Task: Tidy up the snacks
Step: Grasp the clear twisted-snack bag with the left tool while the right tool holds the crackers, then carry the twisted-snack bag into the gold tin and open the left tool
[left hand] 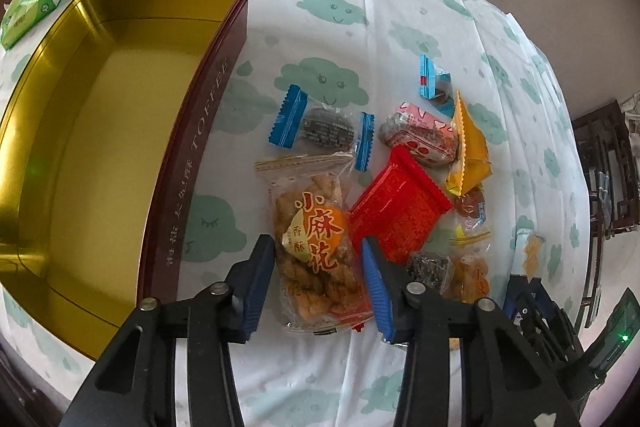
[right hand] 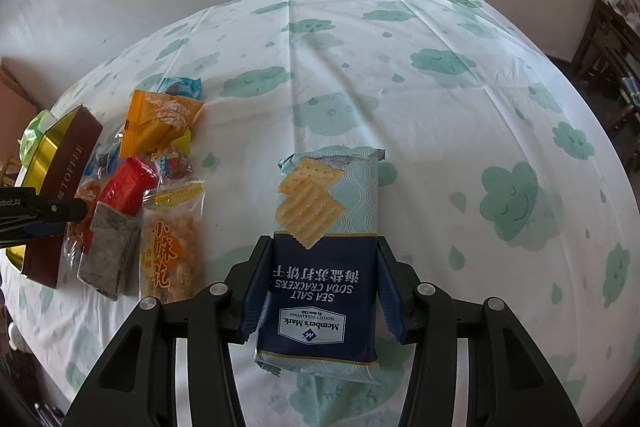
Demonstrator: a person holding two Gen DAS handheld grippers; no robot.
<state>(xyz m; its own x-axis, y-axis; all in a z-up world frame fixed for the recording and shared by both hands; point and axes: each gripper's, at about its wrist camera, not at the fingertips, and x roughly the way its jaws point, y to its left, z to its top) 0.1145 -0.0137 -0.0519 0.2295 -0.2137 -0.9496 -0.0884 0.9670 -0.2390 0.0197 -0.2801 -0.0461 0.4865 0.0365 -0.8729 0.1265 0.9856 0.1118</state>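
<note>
An open gold toffee tin [left hand: 100, 131] with brown walls stands at the left, its inside bare. A pile of snacks lies to its right. My left gripper [left hand: 318, 259] is open, its jaws on either side of a clear pack of fried twists [left hand: 316, 239] lying on the cloth. A red packet [left hand: 396, 203] and a blue-ended packet [left hand: 324, 127] lie close by. My right gripper [right hand: 320, 267] is shut on a blue soda cracker pack [right hand: 324, 255], held above the table. The tin [right hand: 64, 163] and the pile [right hand: 132, 187] show at the left of the right wrist view.
A cloud-print cloth [left hand: 360, 7] covers the table. A green tissue pack [left hand: 32, 3] lies beyond the tin. An orange packet [left hand: 470, 151], a pink packet [left hand: 420, 131] and a small blue packet [left hand: 434, 79] lie in the pile. Dark wooden chairs [left hand: 604, 163] stand at the right.
</note>
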